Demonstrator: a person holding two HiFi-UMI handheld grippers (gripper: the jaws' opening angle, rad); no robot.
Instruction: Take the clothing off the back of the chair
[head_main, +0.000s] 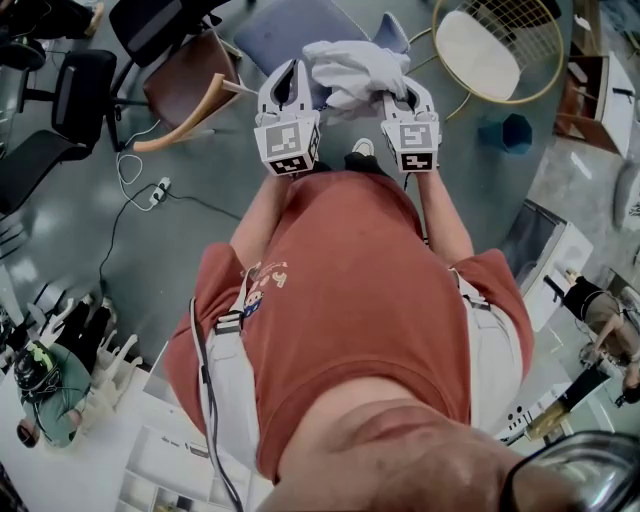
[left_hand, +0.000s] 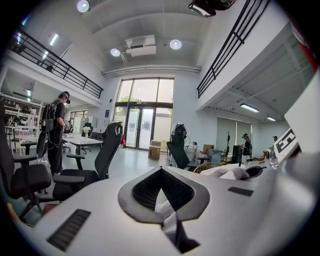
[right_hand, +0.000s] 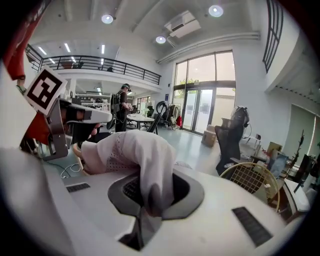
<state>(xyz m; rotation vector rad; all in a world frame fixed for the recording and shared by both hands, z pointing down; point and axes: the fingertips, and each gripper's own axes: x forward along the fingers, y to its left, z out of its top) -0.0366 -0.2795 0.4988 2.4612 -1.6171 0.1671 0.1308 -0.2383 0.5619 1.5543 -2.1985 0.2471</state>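
Note:
A white garment hangs bunched between my two grippers, lifted above a blue-grey chair. My left gripper grips the garment's left end; in the left gripper view its jaws are shut, with a strip of the white garment pinched in the slit. My right gripper holds the right end. In the right gripper view the perforated white garment drapes over that gripper, which is shut on a fold of it. The cloth hides the right fingertips.
A brown chair with a curved wooden arm stands to the left, with black office chairs beyond it. A round gold wire table is at the right. A cable and power strip lie on the floor.

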